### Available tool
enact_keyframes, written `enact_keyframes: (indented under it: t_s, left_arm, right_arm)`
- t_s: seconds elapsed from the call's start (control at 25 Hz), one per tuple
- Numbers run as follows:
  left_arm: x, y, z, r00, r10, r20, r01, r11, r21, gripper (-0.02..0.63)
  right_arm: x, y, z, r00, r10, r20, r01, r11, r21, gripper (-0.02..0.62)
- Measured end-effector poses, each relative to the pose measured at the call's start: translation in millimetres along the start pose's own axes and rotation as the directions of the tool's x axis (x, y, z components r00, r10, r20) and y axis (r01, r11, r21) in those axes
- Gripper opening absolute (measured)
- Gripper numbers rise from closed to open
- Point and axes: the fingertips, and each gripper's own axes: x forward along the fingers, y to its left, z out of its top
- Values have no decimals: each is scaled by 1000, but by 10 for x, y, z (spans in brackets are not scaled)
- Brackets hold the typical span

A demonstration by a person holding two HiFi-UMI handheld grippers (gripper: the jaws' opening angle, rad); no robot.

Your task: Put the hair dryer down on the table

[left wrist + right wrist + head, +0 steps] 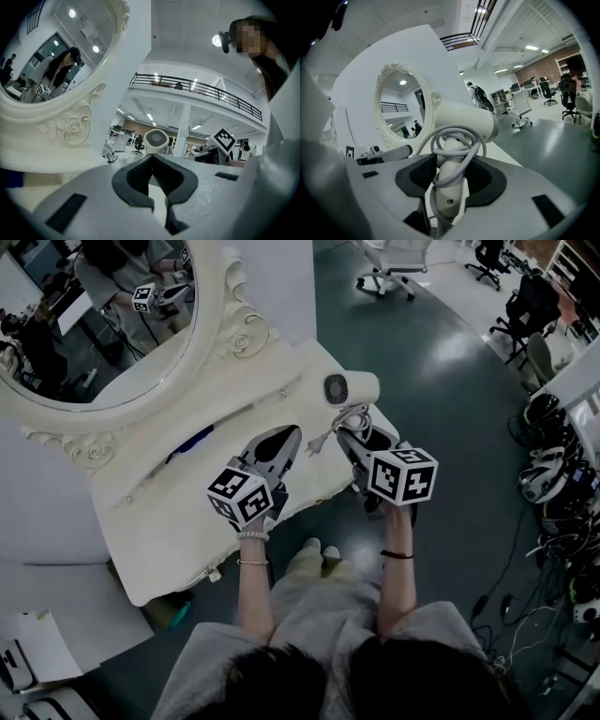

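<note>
A white hair dryer (pixel 349 390) with its grey cord (pixel 454 150) wound round the handle stands upright near the right corner of the white dressing table (pixel 178 512). My right gripper (pixel 364 439) is shut on the dryer's handle (pixel 450 183), pads pressing both sides. I cannot tell whether the dryer touches the tabletop. My left gripper (pixel 287 439) lies low over the table just left of the dryer, shut with nothing between its fingers. In the left gripper view its tips (pixel 152 159) point at the dryer's rear grille (pixel 156 140).
A carved oval mirror (pixel 103 324) rises at the table's back left. A dark blue object (pixel 192 440) lies on the tabletop near it. The table's front edge (pixel 309 498) is close to my hands. Office chairs (pixel 394 268) and cables (pixel 553 474) stand on the floor to the right.
</note>
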Motion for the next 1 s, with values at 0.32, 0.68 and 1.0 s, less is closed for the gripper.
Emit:
enact_keyframes:
  t_s: [0.32, 0.68, 1.0]
  left_arm:
    - [-6, 222, -208, 999, 28, -35, -30, 997, -68, 5]
    - [-21, 470, -446, 994, 71, -79, -80, 990, -119, 5]
    - [61, 590, -661, 989, 77, -127, -97, 983, -154, 5]
  right_arm:
    - [276, -165, -209, 996, -25, -91, 25, 1000, 1, 183]
    - [567, -293, -487, 983, -23, -181, 29, 999, 29, 183]
    - [769, -481, -662, 964, -55, -259, 59, 998, 11, 184]
